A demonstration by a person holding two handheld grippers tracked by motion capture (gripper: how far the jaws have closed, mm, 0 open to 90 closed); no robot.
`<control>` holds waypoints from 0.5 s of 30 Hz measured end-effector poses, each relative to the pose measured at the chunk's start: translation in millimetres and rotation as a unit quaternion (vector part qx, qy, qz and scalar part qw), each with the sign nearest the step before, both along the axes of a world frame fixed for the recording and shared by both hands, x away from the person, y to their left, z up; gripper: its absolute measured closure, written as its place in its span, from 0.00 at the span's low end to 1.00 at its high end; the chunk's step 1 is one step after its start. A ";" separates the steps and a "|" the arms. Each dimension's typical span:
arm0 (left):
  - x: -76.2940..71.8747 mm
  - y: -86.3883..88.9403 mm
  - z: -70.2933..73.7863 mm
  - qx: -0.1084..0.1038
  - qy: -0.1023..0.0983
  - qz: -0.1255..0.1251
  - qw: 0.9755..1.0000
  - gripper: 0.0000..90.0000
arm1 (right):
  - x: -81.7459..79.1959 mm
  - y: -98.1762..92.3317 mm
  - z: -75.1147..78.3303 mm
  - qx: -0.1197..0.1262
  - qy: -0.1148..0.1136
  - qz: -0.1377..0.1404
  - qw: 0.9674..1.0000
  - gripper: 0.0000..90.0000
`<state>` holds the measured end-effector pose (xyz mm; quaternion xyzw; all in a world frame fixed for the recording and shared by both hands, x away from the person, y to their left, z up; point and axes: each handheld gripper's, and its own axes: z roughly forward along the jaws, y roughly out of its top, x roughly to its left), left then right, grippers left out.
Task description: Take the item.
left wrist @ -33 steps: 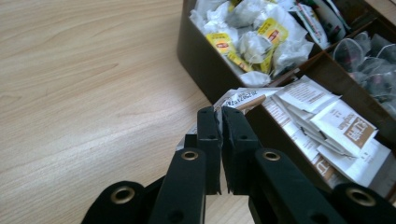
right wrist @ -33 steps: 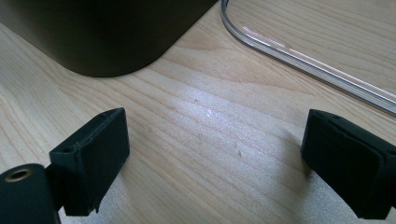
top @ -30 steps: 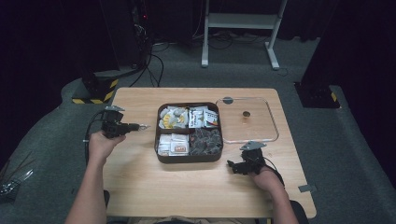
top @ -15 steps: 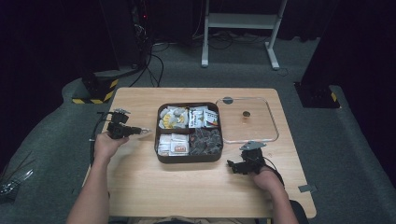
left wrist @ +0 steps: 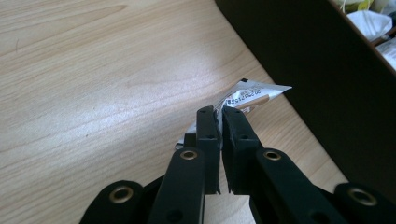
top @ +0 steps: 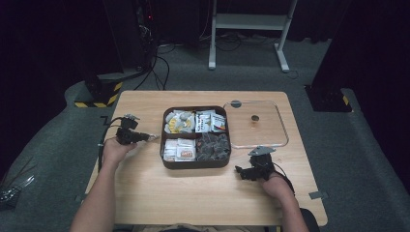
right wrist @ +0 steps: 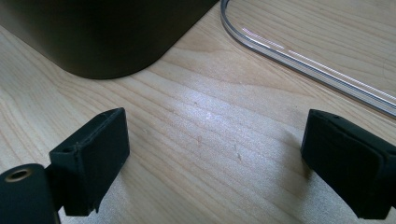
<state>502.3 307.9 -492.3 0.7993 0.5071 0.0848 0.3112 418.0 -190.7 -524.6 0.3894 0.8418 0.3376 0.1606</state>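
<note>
A dark brown tray (top: 195, 165) with four compartments of snack packets sits mid-table. My left gripper (top: 145, 137) hovers left of the tray, shut on a small white sachet (top: 153, 137). In the left gripper view the black jaws (left wrist: 219, 116) pinch the sachet (left wrist: 252, 95), whose printed end sticks out toward the tray wall (left wrist: 317, 70), low over the wood. My right gripper (top: 241, 171) rests on the table in front of the tray's right corner, open. In the right gripper view its pads (right wrist: 93, 144) stand wide apart with bare wood between them (right wrist: 215, 154).
A clear lid (top: 256, 124) with a dark knob lies flat to the right of the tray; its rim (right wrist: 299, 56) runs close ahead of my right gripper. A white desk frame and cables stand on the floor beyond the table.
My left gripper has come down and slightly nearer the table's front, still holding the sachet. The right gripper has stayed put.
</note>
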 end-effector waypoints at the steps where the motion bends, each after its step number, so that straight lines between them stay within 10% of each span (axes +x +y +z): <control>1: 1.1 0.4 -1.3 -0.004 0.000 0.000 1.000 0.95 | -0.1 0.0 0.0 0.000 0.000 0.000 1.000 0.09; 15: -3.0 1.3 3.7 -0.007 -0.006 0.007 1.000 0.68 | -0.6 -0.2 0.0 0.000 0.000 -0.001 1.000 0.09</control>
